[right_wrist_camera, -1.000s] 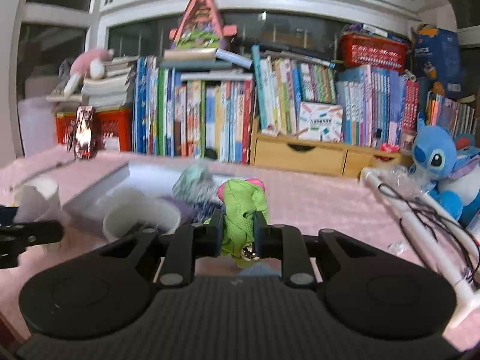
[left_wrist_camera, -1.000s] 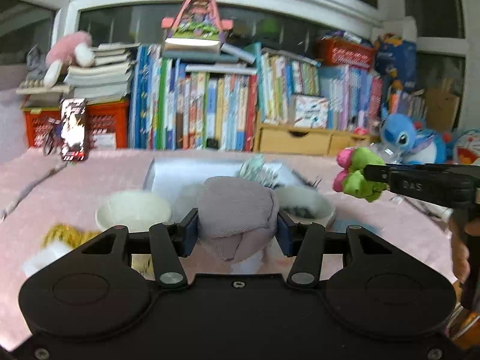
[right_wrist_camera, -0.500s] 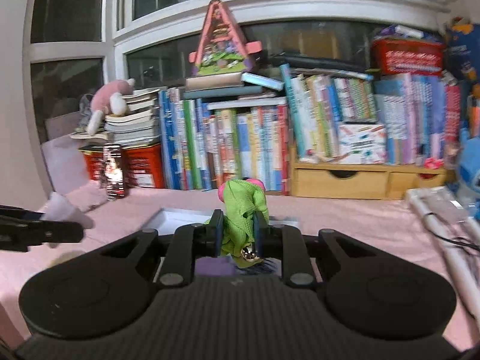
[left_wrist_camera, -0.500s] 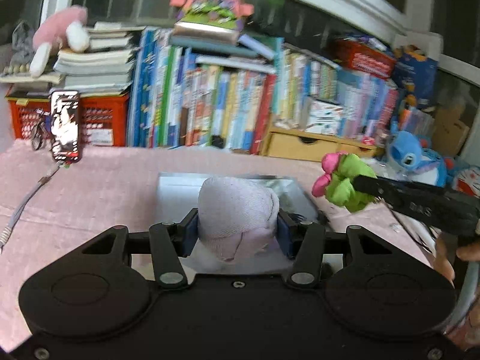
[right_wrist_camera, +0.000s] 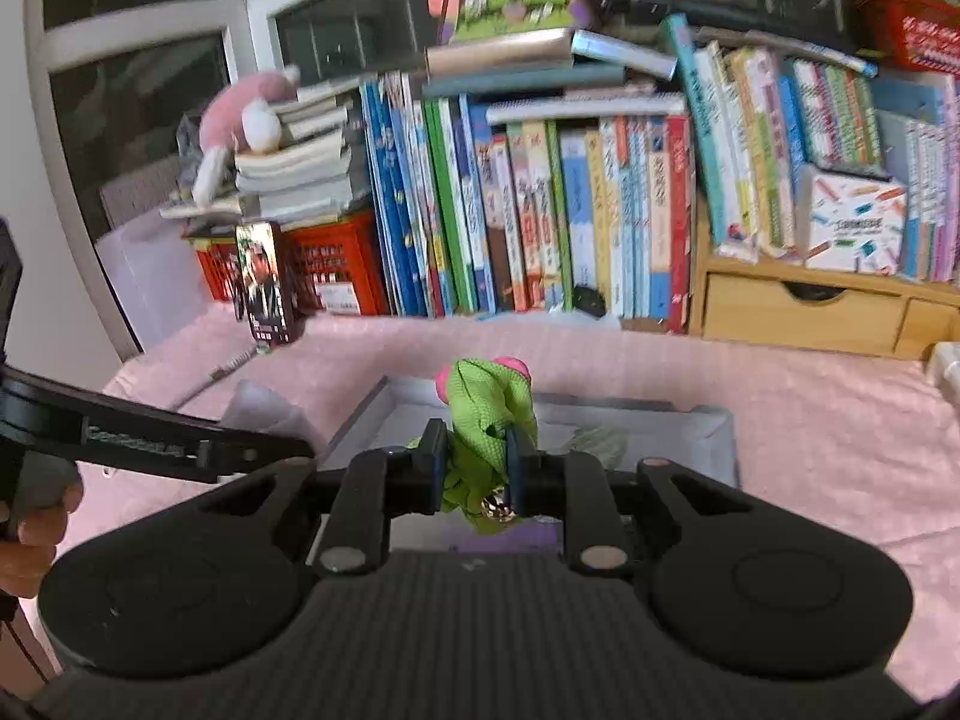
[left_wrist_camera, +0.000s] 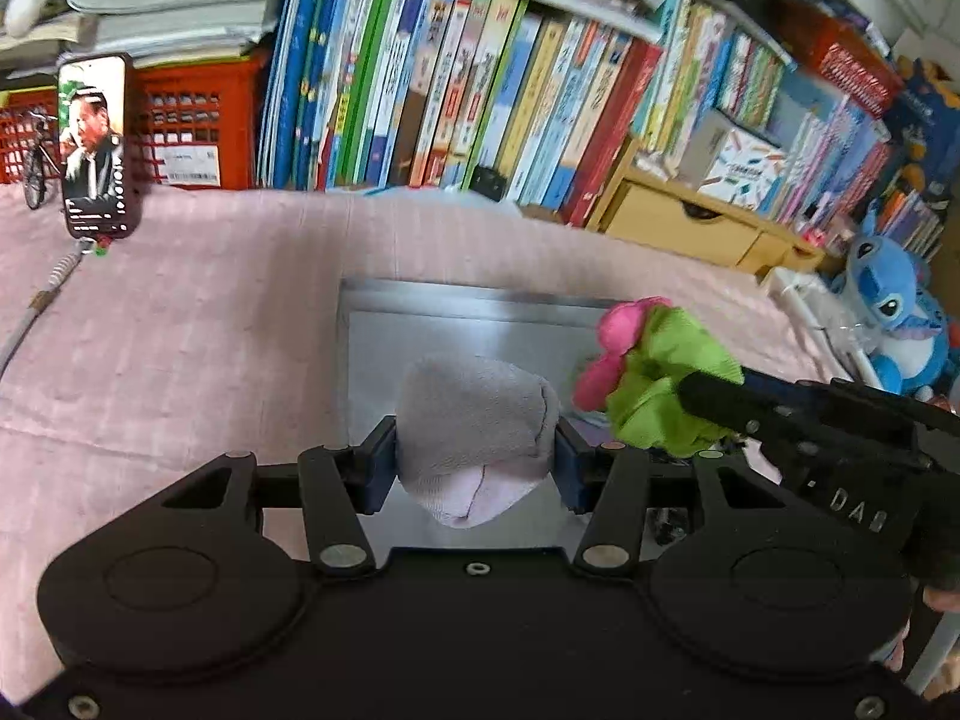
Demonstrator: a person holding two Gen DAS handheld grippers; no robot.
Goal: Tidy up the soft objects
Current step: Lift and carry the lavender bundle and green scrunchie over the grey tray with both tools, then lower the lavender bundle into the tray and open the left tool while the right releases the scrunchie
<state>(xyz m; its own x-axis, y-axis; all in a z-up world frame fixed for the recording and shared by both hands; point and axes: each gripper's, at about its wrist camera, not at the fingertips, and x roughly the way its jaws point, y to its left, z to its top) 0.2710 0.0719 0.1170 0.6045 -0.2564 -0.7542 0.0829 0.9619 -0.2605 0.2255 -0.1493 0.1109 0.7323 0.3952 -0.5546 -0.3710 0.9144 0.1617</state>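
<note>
My left gripper [left_wrist_camera: 475,461] pinches a rolled grey-pink sock [left_wrist_camera: 474,429] over the near end of the grey tray [left_wrist_camera: 456,300], while just to its right my right gripper [right_wrist_camera: 477,468] squeezes a green-and-pink cloth toy [right_wrist_camera: 486,420] above that same tray's middle.

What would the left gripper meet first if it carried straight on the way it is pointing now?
Probably the floor or far wall of the grey tray; the left gripper, holding the grey sock, aims into it, though depth is unclear.

Box [right_wrist_camera: 714,420] floor mostly hidden by right gripper [right_wrist_camera: 474,468] — book [right_wrist_camera: 576,222] titles blurred, unreadable
</note>
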